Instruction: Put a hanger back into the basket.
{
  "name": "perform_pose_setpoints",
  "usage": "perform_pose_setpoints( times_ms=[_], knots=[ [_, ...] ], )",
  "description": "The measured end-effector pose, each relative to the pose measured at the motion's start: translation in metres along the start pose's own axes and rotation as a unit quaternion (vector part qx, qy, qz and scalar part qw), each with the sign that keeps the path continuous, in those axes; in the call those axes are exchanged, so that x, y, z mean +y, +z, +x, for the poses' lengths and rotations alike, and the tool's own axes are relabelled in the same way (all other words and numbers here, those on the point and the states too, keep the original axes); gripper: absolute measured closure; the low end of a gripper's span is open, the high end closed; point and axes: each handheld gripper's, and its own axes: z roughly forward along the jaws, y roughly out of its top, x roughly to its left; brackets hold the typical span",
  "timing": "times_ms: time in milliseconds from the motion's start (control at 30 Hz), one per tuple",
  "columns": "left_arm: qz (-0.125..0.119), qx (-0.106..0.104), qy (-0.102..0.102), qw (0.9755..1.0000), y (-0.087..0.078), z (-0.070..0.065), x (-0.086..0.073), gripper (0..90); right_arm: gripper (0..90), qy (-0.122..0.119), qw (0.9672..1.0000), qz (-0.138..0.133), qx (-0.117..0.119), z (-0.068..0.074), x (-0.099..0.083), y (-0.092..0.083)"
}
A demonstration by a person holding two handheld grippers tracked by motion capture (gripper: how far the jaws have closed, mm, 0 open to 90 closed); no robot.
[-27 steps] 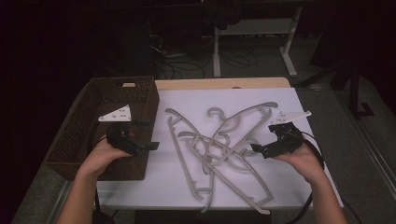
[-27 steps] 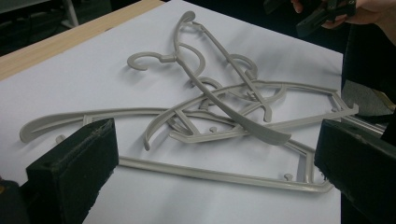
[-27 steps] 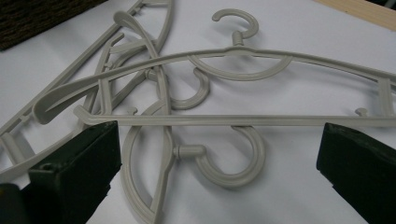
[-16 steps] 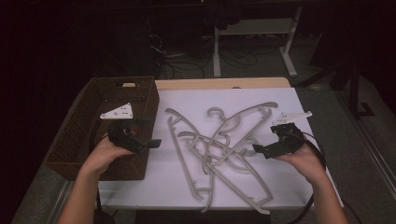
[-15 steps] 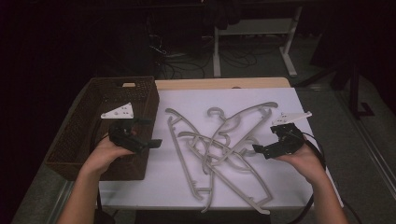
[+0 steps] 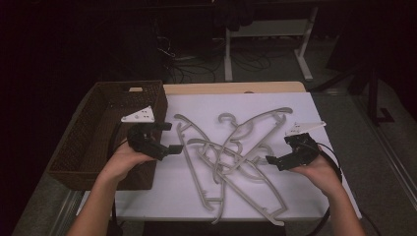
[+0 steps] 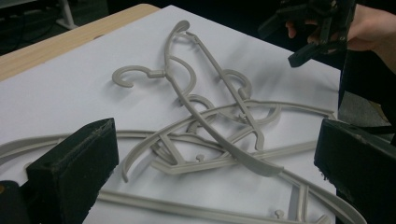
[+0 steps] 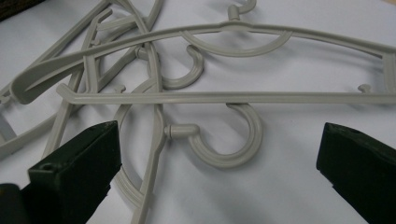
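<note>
A dark room with table legs and cables on the floor lies behind a desk (image 6: 206,105) covered by a white sheet, its wooden far edge showing. A tangled pile of grey plastic hangers (image 6: 231,157) lies across the middle of the desk, stretching from near the far edge down to the near edge, their hooks and arms crossing one another. A brown woven basket (image 6: 101,147) stands at the desk's left edge, and as far as its dark inside can be seen, no hanger lies in it.

The left tongs (image 6: 167,137) hang just beside the basket's right wall, at the left side of the pile, jaws wide and holding nothing. The right tongs (image 6: 270,160) hover at the pile's right side, jaws also wide and empty; in the right gripper view a hook (image 8: 229,140) lies on the sheet between them, untouched.

By my reading the work has barely begun: every hanger is still in the heap, none gripped, so picking, untangling and moving them all remains.
</note>
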Motion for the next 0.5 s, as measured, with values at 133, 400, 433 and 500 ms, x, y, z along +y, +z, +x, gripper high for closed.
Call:
perform_pose_setpoints(
  times_ms=[133,400,433,500],
  knots=[
    [0.006,-0.004,0.004,1.0000,0.009,-0.004,0.003,0.0,0.0,-0.007,0.9999,0.009,0.003,0.001,-0.004,0.006],
    [0.015,-0.014,0.011,0.9997,0.027,-0.014,0.005,0.0,0.0,-0.004,1.0000,-0.004,0.007,0.003,-0.017,0.001],
    [0.018,-0.016,0.010,0.9997,0.028,-0.014,0.005,0.0,0.0,-0.004,0.9999,-0.006,0.007,0.003,-0.019,0.000],
    [0.017,-0.018,0.011,0.9996,0.032,-0.015,0.007,0.0,0.0,-0.004,0.9999,-0.012,0.006,0.004,-0.023,0.000]
  ],
)
